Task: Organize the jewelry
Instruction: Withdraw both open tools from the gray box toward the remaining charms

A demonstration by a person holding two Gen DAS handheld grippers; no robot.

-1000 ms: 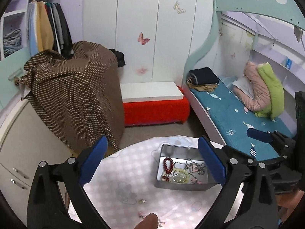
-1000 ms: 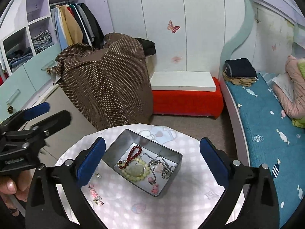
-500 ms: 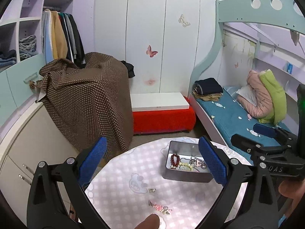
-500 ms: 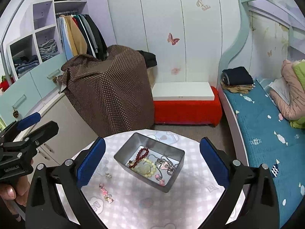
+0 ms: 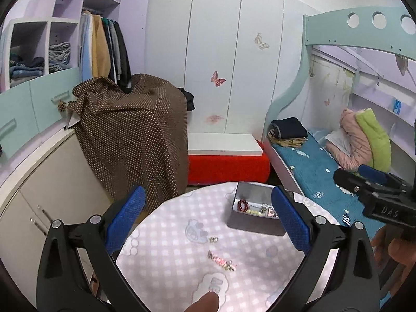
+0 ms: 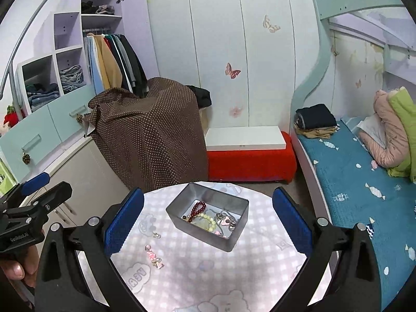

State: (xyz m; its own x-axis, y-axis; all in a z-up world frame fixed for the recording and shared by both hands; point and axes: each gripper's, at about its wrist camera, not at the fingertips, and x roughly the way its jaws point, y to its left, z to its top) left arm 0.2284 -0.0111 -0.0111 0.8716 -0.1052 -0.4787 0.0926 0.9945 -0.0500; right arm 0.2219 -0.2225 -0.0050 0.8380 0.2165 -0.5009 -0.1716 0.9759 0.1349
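A round table [image 6: 260, 273] covered in a pale pink checked cloth fills the lower part of both wrist views, in a bedroom with a bunk bed and an open wardrobe behind it.

The left gripper [image 5: 208, 223] hangs above the table with its two blue-padded fingers spread wide and nothing between them. The right gripper [image 6: 208, 223] is the same: fingers spread wide, holding nothing, raised above the table.

In the right wrist view, a grey metal tin [image 6: 208, 215] sits between the two fingers and slightly ahead of them. Inside lie a dark red bead bracelet [image 6: 198, 208], a pale yellow bead bracelet [image 6: 205, 221], a silver chain and some small pink pieces, loosely tangled together.

Two pieces lie outside the tin on the cloth. A pink charm piece [image 6: 154, 257] rests just inside the right gripper's left finger, nearer the camera than the tin. A small silver item [image 6: 156, 235], too small to identify, lies just beyond it, between that finger and the tin. In the left wrist view the same pink charm piece [image 5: 221, 259] lies between the fingers, with the tin touching the right finger's edge in the picture.

The task looks mostly done, judging by the filled tin. What appears left is picking up these two loose pieces and placing them in the tin.
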